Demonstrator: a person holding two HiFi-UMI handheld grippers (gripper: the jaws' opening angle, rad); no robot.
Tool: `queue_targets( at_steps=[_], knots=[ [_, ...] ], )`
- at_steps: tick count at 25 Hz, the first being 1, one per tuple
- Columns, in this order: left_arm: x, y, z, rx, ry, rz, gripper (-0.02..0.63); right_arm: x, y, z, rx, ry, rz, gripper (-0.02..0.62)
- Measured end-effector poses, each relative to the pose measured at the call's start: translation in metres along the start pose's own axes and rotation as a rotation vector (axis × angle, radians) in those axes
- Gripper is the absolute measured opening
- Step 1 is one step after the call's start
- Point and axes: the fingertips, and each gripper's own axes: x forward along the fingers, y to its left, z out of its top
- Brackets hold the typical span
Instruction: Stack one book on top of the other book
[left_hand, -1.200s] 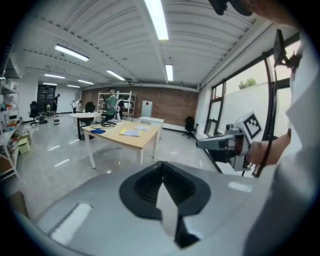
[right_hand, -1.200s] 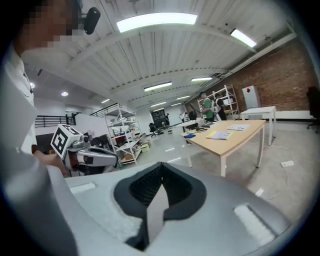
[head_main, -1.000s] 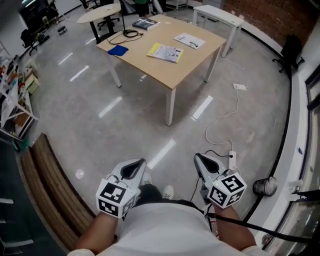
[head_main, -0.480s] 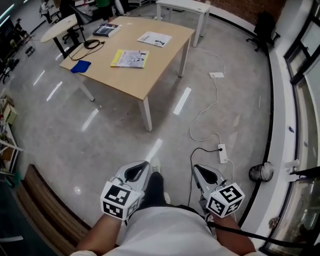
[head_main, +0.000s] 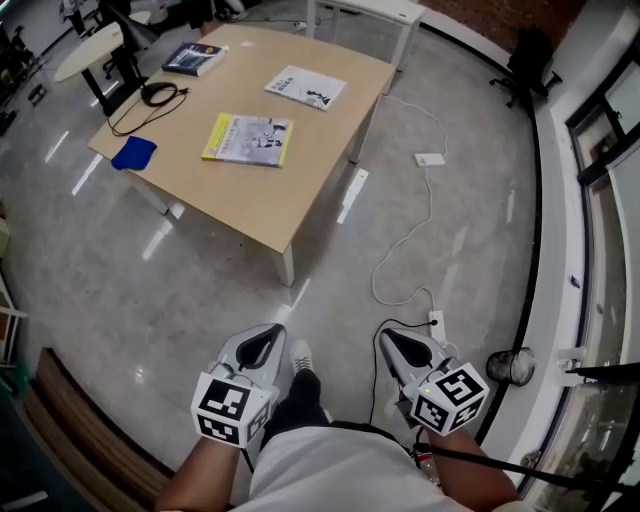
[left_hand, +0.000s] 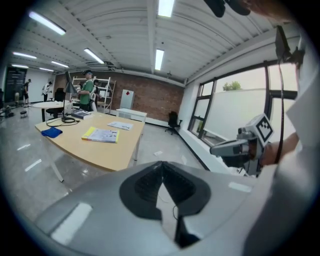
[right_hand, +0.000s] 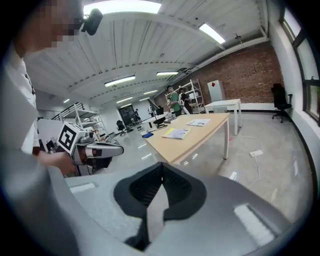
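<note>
On tan rectangular table (head_main: 250, 200), flat yellow book (head_main: 248, 139) and white book (head_main: 306, 87) lying apart, left gripper (head_main: 270, 332) and right gripper (head_main: 390, 338) well short of table, both clenched empty, only gripper views show ribbed ceiling (left_hand: 125, 30).

On table (head_main: 250, 205) — book (head_main: 248, 138), second book (head_main: 305, 87) behind

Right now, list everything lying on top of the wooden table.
On the table: a yellow book, a white book, a dark book, a blue cloth and a black cable. The books lie apart, none stacked. Anything beneath them is covered.
</note>
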Motion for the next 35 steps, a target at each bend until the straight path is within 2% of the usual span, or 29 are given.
queue_targets(
  at_steps=[10, 15, 21, 28, 35],
  knots=[
    [0.061, 0.064, 0.067, 0.006, -0.027, -0.043, 0.005, 0.073, -0.034, 0.082, -0.069, 0.006, -0.018, 0.002],
    [0.080, 0.078, 0.092, 0.042, -0.031, -0.076, 0.005, 0.078, -0.053, 0.101, -0.063, 0.003, -0.060, 0.002],
    [0.102, 0.102, 0.108, 0.022, -0.036, -0.046, 0.005, 0.085, -0.074, 0.115, -0.046, -0.021, -0.081, 0.002],
    [0.133, 0.098, 0.132, 0.056, -0.031, -0.013, 0.005, 0.103, -0.109, 0.138, -0.041, -0.060, -0.030, 0.002],
    [0.189, 0.063, 0.165, 0.089, -0.013, 0.004, 0.005, 0.104, -0.175, 0.173, -0.028, -0.128, 0.015, 0.002]
  ],
)
